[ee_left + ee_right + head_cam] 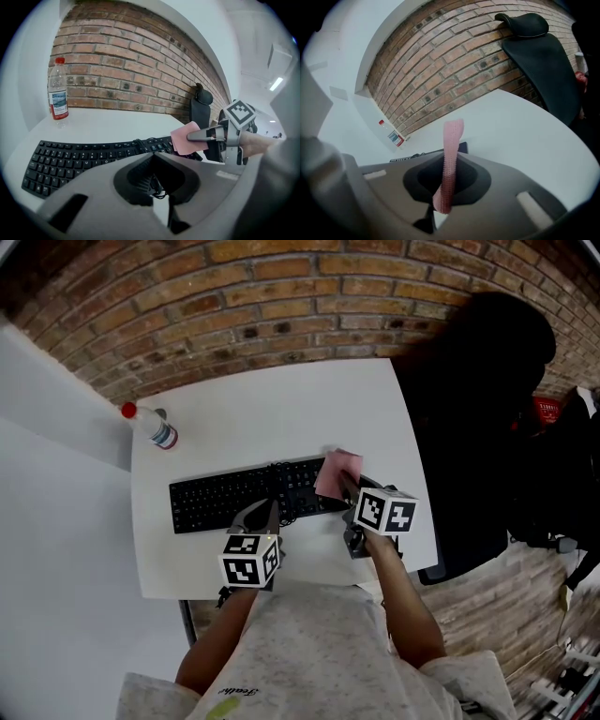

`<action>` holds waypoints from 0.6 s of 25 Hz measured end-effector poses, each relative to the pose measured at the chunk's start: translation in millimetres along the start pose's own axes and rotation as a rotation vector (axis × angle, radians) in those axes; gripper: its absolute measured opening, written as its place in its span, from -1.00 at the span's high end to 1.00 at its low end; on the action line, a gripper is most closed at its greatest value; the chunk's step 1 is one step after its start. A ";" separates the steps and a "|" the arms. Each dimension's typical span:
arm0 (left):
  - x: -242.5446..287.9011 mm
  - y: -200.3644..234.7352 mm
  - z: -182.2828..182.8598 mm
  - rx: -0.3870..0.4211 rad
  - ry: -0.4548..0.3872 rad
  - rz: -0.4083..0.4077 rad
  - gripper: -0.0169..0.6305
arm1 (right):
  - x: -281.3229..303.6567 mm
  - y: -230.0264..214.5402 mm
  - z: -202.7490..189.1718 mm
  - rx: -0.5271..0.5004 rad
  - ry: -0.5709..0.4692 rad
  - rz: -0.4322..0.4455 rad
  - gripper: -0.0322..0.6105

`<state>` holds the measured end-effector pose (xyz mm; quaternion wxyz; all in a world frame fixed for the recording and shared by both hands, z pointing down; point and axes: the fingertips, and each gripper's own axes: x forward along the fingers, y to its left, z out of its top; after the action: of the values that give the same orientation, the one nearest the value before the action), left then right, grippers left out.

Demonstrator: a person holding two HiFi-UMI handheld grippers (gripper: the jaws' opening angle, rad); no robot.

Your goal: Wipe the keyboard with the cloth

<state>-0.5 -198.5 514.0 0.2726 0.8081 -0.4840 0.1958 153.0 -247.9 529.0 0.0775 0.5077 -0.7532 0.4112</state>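
A black keyboard [246,497] lies across the white table [272,409]. My right gripper [346,483] is shut on a pink cloth [337,472] and holds it just above the keyboard's right end. The left gripper view shows the cloth [183,138] as a flat sheet pinched by the right gripper [193,136]. In the right gripper view the cloth [451,150] stands edge-on between the jaws, with a corner of the keyboard [462,147] behind it. My left gripper [260,515] hovers at the keyboard's near edge, shut with nothing in it, and the keyboard [84,157] lies right in front of it.
A clear water bottle [151,426] with a red cap stands at the table's far left corner. A black office chair [469,418] sits close against the table's right side. A brick wall [281,296] runs behind the table.
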 end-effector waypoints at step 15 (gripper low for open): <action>-27.8 37.9 -6.8 -0.029 0.000 -0.001 0.98 | -14.8 74.5 24.3 -0.052 -0.112 0.069 0.83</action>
<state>-47.2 -189.9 512.7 0.2846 0.8044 -0.4862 0.1887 105.6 -243.5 465.0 0.0339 0.5013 -0.7839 0.3647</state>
